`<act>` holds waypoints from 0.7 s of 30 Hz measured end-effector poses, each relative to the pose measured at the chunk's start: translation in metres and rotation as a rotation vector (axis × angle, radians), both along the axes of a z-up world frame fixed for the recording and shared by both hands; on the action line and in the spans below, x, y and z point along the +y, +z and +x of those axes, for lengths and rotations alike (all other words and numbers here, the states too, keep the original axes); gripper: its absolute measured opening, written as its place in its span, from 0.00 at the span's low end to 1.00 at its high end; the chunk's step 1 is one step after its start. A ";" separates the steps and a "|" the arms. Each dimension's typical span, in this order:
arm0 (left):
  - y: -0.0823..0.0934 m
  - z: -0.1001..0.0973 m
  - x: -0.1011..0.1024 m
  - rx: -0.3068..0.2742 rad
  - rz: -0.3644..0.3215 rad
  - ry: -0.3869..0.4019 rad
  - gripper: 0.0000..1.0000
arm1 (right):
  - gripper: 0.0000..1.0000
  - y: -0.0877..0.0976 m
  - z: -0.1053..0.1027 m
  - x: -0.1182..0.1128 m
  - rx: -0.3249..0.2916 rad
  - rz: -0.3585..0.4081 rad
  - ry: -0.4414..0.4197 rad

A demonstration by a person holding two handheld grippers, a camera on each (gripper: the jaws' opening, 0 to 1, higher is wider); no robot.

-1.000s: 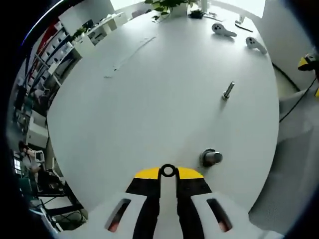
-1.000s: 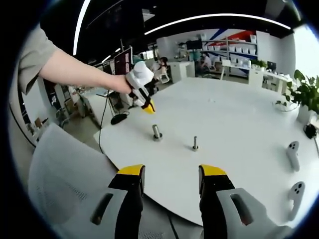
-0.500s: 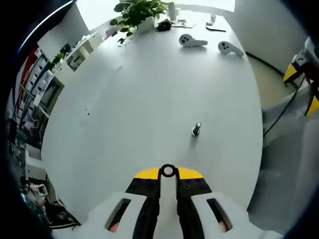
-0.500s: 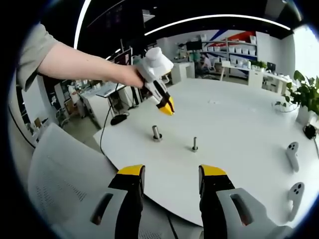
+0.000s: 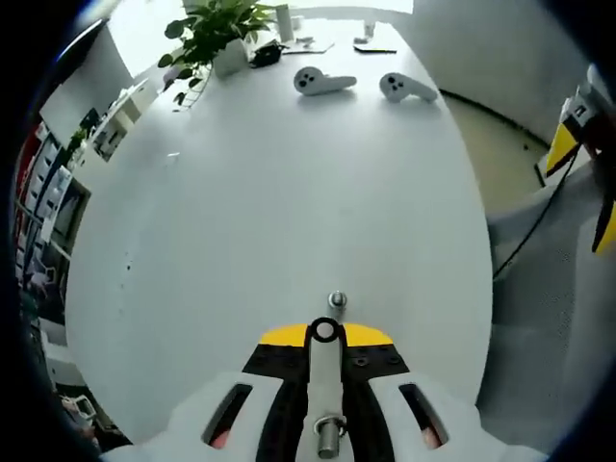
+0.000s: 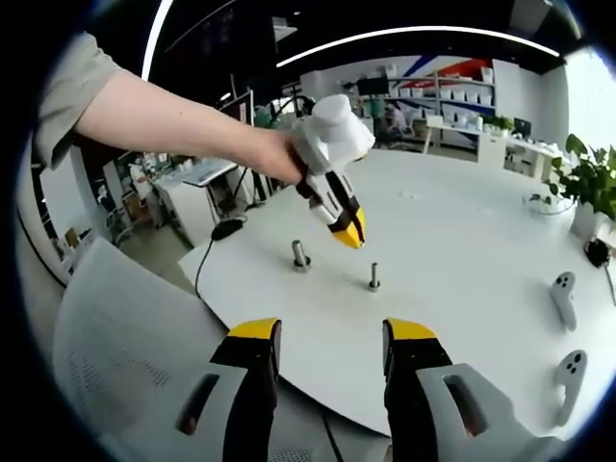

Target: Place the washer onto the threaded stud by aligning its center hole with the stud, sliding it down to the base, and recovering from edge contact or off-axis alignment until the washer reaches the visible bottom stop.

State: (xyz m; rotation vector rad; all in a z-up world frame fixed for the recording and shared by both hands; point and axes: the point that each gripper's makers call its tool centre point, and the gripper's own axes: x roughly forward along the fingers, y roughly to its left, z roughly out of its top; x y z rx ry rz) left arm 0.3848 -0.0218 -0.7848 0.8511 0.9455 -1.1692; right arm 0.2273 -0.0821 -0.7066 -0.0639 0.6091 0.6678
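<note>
My left gripper [image 5: 324, 333] is shut on a small metal washer [image 5: 324, 331], held flat between its yellow-tipped jaws. Just past the tips, a thin threaded stud [image 5: 336, 300] stands upright on the white table [image 5: 289, 192], seen almost end-on. In the right gripper view a person's hand holds the left gripper [image 6: 348, 231] tilted down, hovering above and slightly left of the stud [image 6: 373, 278]. My right gripper [image 6: 332, 339] is open and holds nothing, back at the table's near edge; its yellow tips [image 5: 584, 188] show at the right.
A thicker bolt [image 6: 300, 256] stands left of the stud; it also shows in the gap behind my left jaws as the bolt [image 5: 329, 433]. Two white controllers [image 5: 322, 82] [image 6: 563, 286] and a potted plant [image 5: 212, 29] lie far across. A grey chair [image 6: 115, 327] is near.
The left gripper has travelled with the washer from beside the thicker bolt to above the thin stud. The right gripper has stayed still and open.
</note>
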 end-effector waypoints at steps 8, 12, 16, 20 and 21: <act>-0.006 0.001 -0.013 -0.004 0.024 -0.048 0.08 | 0.43 0.000 0.000 0.000 0.004 0.010 -0.002; -0.012 -0.003 -0.013 -0.010 0.058 -0.101 0.08 | 0.44 0.003 0.002 -0.003 -0.016 0.004 -0.012; -0.016 -0.003 -0.017 0.003 0.059 -0.102 0.08 | 0.44 0.001 0.002 -0.004 -0.009 0.002 -0.015; -0.018 -0.005 -0.019 0.011 0.070 -0.110 0.08 | 0.44 0.002 0.003 -0.005 -0.015 0.001 -0.021; -0.019 -0.005 -0.019 0.010 0.073 -0.112 0.08 | 0.44 0.002 0.003 -0.005 -0.016 0.003 -0.022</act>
